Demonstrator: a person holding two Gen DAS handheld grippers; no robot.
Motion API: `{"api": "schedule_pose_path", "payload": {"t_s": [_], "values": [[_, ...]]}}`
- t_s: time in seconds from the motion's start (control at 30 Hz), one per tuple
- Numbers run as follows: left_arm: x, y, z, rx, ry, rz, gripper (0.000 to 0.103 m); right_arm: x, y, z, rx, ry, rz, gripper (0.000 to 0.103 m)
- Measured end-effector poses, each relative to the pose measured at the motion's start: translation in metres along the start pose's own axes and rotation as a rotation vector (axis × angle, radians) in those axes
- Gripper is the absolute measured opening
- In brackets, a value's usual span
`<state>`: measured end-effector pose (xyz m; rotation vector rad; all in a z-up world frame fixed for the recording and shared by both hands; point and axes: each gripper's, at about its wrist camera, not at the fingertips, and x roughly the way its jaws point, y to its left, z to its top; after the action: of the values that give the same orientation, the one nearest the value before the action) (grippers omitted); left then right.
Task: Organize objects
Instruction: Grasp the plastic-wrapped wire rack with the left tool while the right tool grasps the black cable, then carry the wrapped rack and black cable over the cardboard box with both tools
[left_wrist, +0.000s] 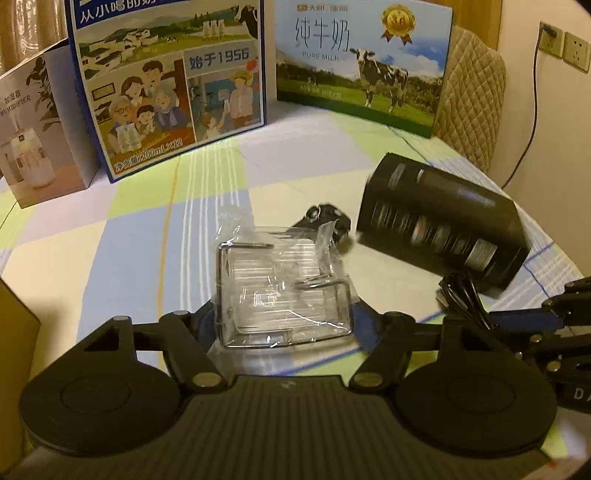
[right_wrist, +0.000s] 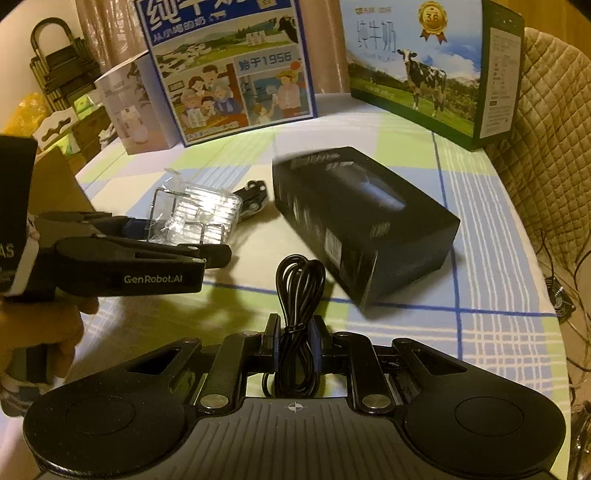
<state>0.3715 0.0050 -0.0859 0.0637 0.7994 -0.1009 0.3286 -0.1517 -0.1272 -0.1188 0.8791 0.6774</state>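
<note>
the right tool was clenched on a coiled black cable, its glossy loops standing up between the two pads just above the checked cloth of the surface. the left tool sat around a clear ribbed plastic tray wrapped in crinkled film, fingers on either side of it; whether they pressed on it could not be told. in the right wrist view the left tool reached in from the left, a hand gripping its handle.

a matte black rectangular box lay tilted on the surface just beyond the cable, and a small black gadget rested between the box and the tray. at the far edge stood three printed cardboard cartons: a humidifier box, a milk carton with a cartoon family and a milk carton with a cow. a quilted beige chair back rose behind them.
</note>
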Motion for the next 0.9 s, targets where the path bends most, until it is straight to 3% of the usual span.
{"api": "schedule_pose_path", "payload": {"t_s": [0.5,0.9], "values": [[-0.081,0.005,-0.038,-0.021,0.068,-0.061,0.066,-0.037,0.034,-0.011,0.024,0.004,0.031,0.013],[-0.176,0.001,-0.058,-0.046,-0.006,-0.073,0.066,-0.114,0.081,-0.044,0.056,-0.062,-0.057,0.013]]}}
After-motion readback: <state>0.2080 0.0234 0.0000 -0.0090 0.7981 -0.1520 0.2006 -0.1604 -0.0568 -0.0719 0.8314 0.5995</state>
